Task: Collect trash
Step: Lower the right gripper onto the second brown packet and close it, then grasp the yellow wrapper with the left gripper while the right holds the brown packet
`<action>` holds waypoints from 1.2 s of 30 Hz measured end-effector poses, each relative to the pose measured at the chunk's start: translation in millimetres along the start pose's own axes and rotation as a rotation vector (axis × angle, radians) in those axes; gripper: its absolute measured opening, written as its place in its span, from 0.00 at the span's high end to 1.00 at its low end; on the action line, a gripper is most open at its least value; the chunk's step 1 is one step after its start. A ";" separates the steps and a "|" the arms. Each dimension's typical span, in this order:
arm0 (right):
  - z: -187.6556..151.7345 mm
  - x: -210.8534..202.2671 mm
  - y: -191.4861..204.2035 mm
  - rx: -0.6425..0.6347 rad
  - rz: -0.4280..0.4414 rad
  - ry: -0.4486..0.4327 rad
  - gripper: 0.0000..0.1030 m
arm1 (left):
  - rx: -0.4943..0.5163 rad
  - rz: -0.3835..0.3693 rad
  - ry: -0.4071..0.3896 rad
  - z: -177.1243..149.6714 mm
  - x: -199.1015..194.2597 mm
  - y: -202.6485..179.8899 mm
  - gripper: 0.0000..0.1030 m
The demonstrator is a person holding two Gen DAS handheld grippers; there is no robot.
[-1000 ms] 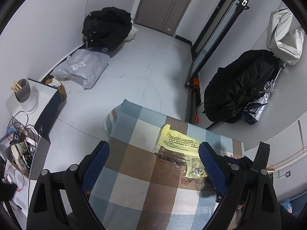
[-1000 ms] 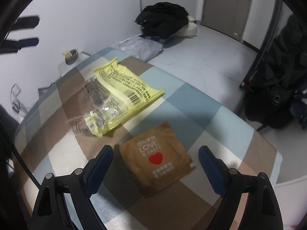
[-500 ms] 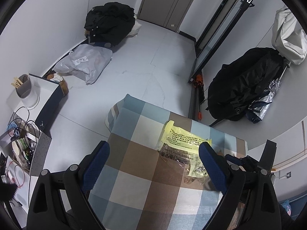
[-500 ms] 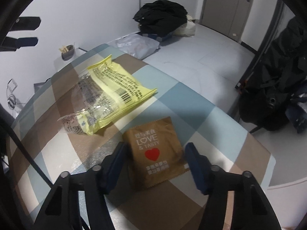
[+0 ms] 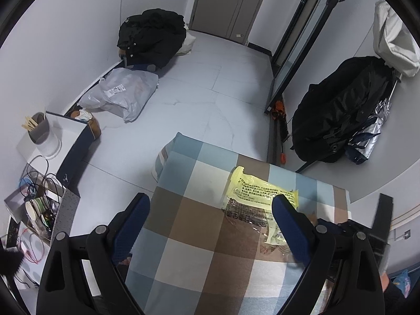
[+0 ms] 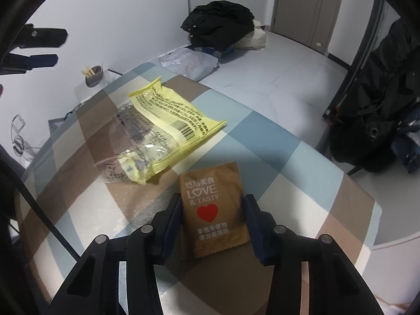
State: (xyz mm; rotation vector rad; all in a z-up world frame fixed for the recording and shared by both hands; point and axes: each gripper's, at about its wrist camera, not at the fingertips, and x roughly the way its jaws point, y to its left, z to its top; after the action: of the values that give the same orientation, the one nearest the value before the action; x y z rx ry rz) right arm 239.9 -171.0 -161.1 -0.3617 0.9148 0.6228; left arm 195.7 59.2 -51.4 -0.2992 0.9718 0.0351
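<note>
A brown "LOVE & TASTY" packet (image 6: 213,207) lies on the checked tablecloth (image 6: 275,147). My right gripper (image 6: 213,219) has closed in on it, one blue pad touching each side edge. A yellow and clear empty wrapper (image 6: 160,128) lies flat just beyond the packet; it also shows in the left wrist view (image 5: 256,204). My left gripper (image 5: 210,225) is open and empty, held high above the table, with the wrapper partly behind its right finger. The right gripper shows there at the right edge (image 5: 367,233).
The table (image 5: 183,236) drops off to the floor on its far side. A black coat pile (image 5: 152,36) and grey plastic bag (image 5: 123,92) lie by the left wall. A black bag (image 5: 341,110) leans at right. A white cup with chopsticks (image 5: 43,134) stands on a side box.
My right gripper's jaws have narrowed from wide open to closed against the brown packet's sides. My left gripper has risen a little and stays open.
</note>
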 end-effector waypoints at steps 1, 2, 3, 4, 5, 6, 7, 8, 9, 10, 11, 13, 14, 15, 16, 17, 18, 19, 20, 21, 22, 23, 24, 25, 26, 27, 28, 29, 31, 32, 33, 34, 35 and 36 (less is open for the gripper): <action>-0.3 -1.9 -0.6 0.006 0.006 -0.004 0.56 | 0.012 -0.001 0.004 0.0 1.7 -1.4 0.10; -0.4 -5.9 -1.5 0.015 0.012 -0.012 0.56 | 0.019 -0.004 0.008 -0.3 2.2 -2.5 0.10; -0.6 -8.8 -1.7 0.021 0.015 -0.019 0.56 | 0.033 -0.014 0.015 -0.4 4.2 -4.3 0.10; -0.9 -13.4 -2.2 0.029 0.021 -0.030 0.56 | 0.053 -0.023 0.027 -0.6 6.9 -7.1 0.10; -1.3 -17.6 -2.6 0.035 0.025 -0.040 0.56 | 0.071 -0.030 0.036 -1.4 8.8 -9.4 0.10; -2.0 -21.6 -3.4 0.041 0.027 -0.048 0.56 | 0.092 -0.039 0.046 -1.5 11.5 -12.1 0.10; -2.7 -24.4 -3.8 0.044 0.029 -0.053 0.56 | 0.111 -0.049 0.054 -1.4 14.5 -14.5 0.10; -3.9 -28.7 -4.7 0.048 0.030 -0.061 0.56 | 0.117 -0.058 0.061 -0.9 17.3 -16.0 0.10; -5.5 -34.9 -6.3 0.054 0.031 -0.073 0.56 | 0.118 -0.069 0.068 -0.9 18.7 -17.4 0.10; -5.5 -38.1 -7.2 0.059 0.032 -0.078 0.56 | 0.121 -0.100 0.083 -0.3 21.4 -19.6 0.10; -6.2 -44.3 -9.4 0.069 0.036 -0.089 0.56 | 0.123 -0.123 0.099 -0.3 22.5 -22.4 0.10; -7.4 -52.9 -12.3 0.083 0.040 -0.114 0.56 | 0.139 -0.186 0.131 0.3 25.6 -32.1 0.10; -7.8 -58.6 -15.0 0.093 0.040 -0.127 0.56 | 0.153 -0.215 0.147 0.4 27.3 -37.9 0.10; -7.9 -61.4 -15.8 0.101 0.039 -0.133 0.56 | 0.172 -0.231 0.166 0.7 29.9 -45.8 0.10; -7.8 -65.1 -18.2 0.109 0.039 -0.141 0.56 | 0.188 -0.236 0.176 0.0 32.3 -52.2 0.10; -8.8 -69.3 -21.4 0.118 0.038 -0.151 0.56 | 0.214 -0.237 0.196 -0.6 38.2 -61.0 0.10; -9.6 -71.9 -22.9 0.121 0.031 -0.153 0.56 | 0.233 -0.223 0.214 -1.2 44.1 -66.2 0.10; -11.0 -74.7 -24.6 0.125 0.022 -0.155 0.56 | 0.260 -0.169 0.237 -0.9 54.1 -72.2 0.10; -13.0 -78.6 -27.4 0.130 0.021 -0.163 0.56 | 0.276 -0.105 0.232 0.1 61.6 -74.8 0.10; -15.2 -81.7 -29.2 0.128 0.023 -0.171 0.56 | 0.283 -0.078 0.222 1.1 65.3 -74.9 0.10; -16.4 -83.0 -30.5 0.124 0.019 -0.173 0.56 | 0.288 -0.064 0.225 3.0 71.6 -75.1 0.10; -19.1 -85.7 -32.2 0.119 0.009 -0.173 0.56 | 0.287 -0.065 0.251 4.8 79.2 -75.1 0.10; -21.0 -87.1 -33.7 0.119 0.010 -0.173 0.56 | 0.285 -0.058 0.265 6.8 83.7 -74.7 0.10; -22.9 -89.4 -35.6 0.123 0.008 -0.176 0.56 | 0.287 -0.051 0.260 8.9 85.0 -74.6 0.10; -24.4 -91.9 -37.1 0.129 0.005 -0.181 0.56 | 0.296 -0.053 0.249 11.8 85.8 -74.7 0.10; -26.2 -95.2 -38.9 0.136 0.005 -0.187 0.56 | 0.303 -0.061 0.252 13.5 86.6 -74.5 0.10; -27.5 -98.1 -40.5 0.142 0.005 -0.194 0.56 | 0.302 -0.076 0.273 15.2 90.6 -72.6 0.10; -29.2 -100.8 -41.6 0.148 0.004 -0.201 0.56 | 0.293 -0.077 0.296 15.4 95.2 -69.9 0.10; -30.3 -102.8 -44.1 0.153 0.003 -0.205 0.56 | 0.274 -0.075 0.322 15.7 102.0 -62.6 0.10; -31.4 -104.6 -45.2 0.155 0.002 -0.207 0.56 | 0.267 -0.085 0.333 16.2 104.3 -59.8 0.10; -31.9 -105.7 -46.4 0.158 0.003 -0.207 0.56 | 0.264 -0.085 0.338 15.4 106.7 -59.2 0.10; -32.2 -106.7 -47.4 0.162 0.003 -0.208 0.56 | 0.261 -0.081 0.345 14.0 109.0 -57.1 0.10; -32.6 -107.7 -48.0 0.163 0.004 -0.209 0.56 | 0.261 -0.086 0.351 12.4 110.7 -55.5 0.10; -32.8 -108.7 -48.4 0.163 0.006 -0.211 0.56 | 0.259 -0.087 0.353 11.2 111.7 -54.5 0.10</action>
State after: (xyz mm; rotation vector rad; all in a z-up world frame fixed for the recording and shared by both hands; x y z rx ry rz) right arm 201.1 -263.3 -88.9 -0.1437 0.7581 0.5755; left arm 276.9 -1.7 -124.0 -0.1087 1.2971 -0.2286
